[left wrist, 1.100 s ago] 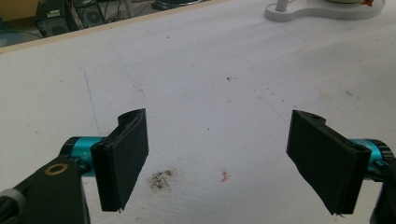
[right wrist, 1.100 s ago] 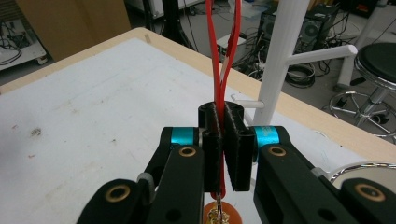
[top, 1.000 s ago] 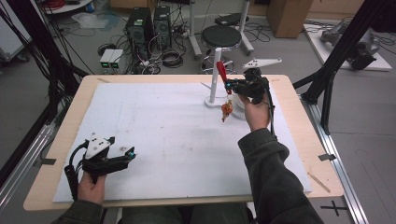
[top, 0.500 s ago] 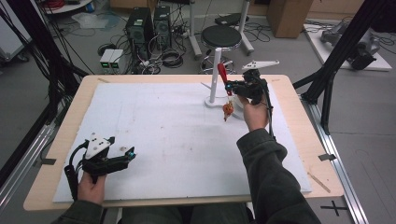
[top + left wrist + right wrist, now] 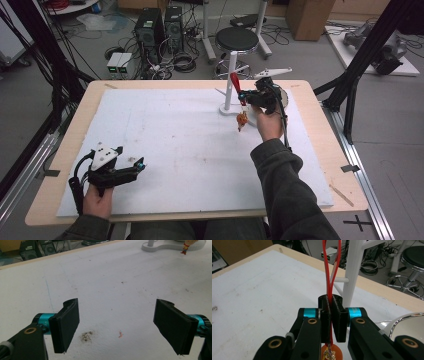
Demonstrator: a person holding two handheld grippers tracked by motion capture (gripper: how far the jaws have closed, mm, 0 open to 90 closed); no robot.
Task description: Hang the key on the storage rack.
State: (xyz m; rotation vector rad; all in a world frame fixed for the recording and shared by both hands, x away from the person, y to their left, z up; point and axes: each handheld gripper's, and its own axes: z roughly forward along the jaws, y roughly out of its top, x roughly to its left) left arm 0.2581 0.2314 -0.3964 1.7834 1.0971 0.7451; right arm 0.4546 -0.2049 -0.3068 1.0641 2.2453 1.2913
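Observation:
My right gripper (image 5: 246, 96) is shut on a red strap loop (image 5: 332, 267), held up at the back right of the white board beside a white peg stand (image 5: 228, 92). The loop rises past the jaws toward the stand's post (image 5: 353, 267). An orange charm (image 5: 242, 120) dangles from the strap below the jaws, also seen as the charm (image 5: 329, 353) right under the pads. My left gripper (image 5: 139, 165) rests near the board's front left corner, jaws open wide with bare board between them (image 5: 120, 325). The stand's base (image 5: 172, 246) and the charm (image 5: 186, 248) lie far off in the left gripper view.
A white foam board (image 5: 175, 145) covers most of the wooden table (image 5: 320, 130). A shiny round dish (image 5: 409, 325) lies just right of the stand. A stool (image 5: 239, 37), computer cases and cables stand on the floor beyond the far edge.

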